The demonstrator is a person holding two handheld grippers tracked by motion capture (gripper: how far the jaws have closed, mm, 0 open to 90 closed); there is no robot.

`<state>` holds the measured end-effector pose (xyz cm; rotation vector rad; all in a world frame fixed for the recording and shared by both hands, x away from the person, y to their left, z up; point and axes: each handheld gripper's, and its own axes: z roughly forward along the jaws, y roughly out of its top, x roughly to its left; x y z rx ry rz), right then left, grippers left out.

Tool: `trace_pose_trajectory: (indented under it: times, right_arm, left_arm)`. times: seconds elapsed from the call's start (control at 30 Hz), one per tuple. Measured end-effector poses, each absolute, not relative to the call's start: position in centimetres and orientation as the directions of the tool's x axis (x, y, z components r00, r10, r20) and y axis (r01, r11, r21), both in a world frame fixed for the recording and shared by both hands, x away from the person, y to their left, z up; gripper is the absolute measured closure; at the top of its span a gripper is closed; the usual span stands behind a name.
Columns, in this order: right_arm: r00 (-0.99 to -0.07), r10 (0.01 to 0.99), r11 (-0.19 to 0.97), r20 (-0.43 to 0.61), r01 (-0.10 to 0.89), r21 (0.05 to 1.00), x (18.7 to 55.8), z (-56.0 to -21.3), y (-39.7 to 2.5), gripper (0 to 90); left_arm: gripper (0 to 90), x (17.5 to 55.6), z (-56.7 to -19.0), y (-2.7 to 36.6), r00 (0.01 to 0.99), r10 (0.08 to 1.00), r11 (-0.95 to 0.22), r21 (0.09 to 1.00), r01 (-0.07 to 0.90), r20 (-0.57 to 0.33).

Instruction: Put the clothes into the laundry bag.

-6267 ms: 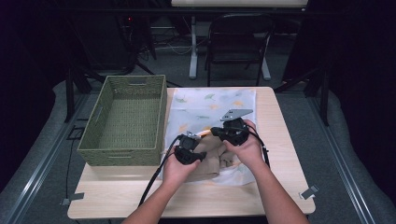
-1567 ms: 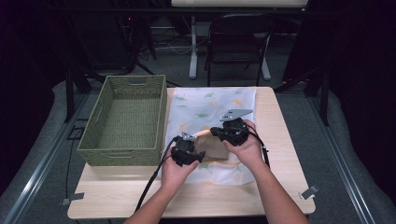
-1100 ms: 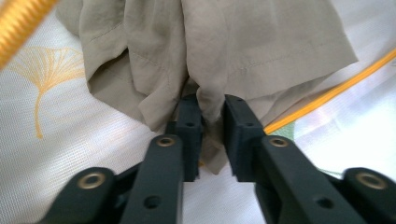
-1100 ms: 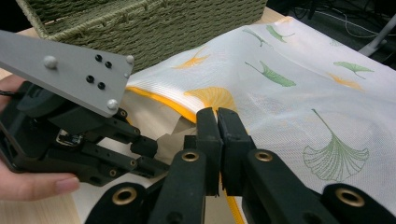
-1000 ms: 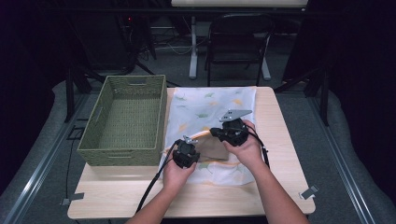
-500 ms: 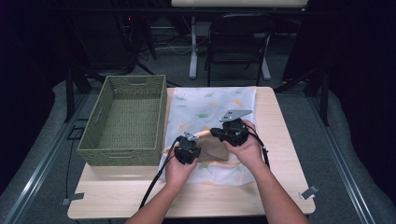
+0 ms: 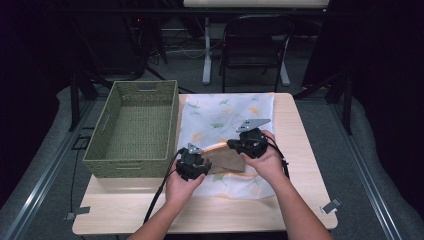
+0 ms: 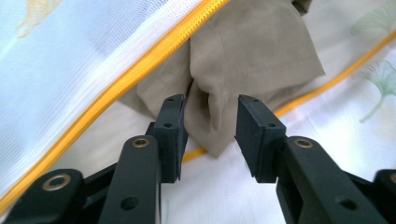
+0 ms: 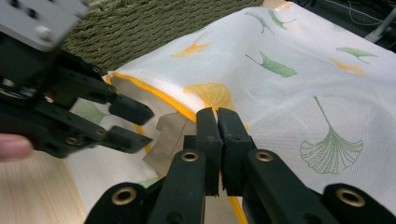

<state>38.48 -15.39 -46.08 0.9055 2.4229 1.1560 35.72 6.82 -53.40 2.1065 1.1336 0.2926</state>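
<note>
Left tongs (image 8: pixel 210 133) are shifted forward, apart around beige cloth (image 8: pixel 243 60); right tongs (image 9: pixel 217 140) clamped on mesh laundry bag's (image 7: pixel 225 107) yellow zipper edge (image 9: pixel 154 93); cloth may be missed.

Two black grippers (image 7: pixel 193 161) (image 7: pixel 248 141) (brass-ringed screw holes) trail black cables, grey plates on top.
</note>
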Motion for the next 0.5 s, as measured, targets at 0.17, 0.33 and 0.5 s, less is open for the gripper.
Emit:
trace_pose_trajectory:
  times: [0.17,0.33,0.5]
  right_arm:
    - [-0.749,0.663,0.474,0.000,0.419,0.774,38.4,-46.4,-15.3,87.4]
    - [-0.750,0.662,0.483,0.001,0.428,0.764,38.1,-46.9,-15.2,85.5]
    - [-0.742,0.671,0.482,-0.005,0.430,0.763,37.7,-47.1,-15.3,85.0]
  left_arm:
    - [58.1,34.6,-52.5,8.3,0.609,0.786,-0.390,0.679,0.621,-0.105]
    - [55.0,33.7,-52.2,10.3,0.610,0.783,-0.386,0.675,0.629,-0.120]
    - [53.7,33.0,-52.3,11.9,0.609,0.783,-0.375,0.681,0.629,-0.131]
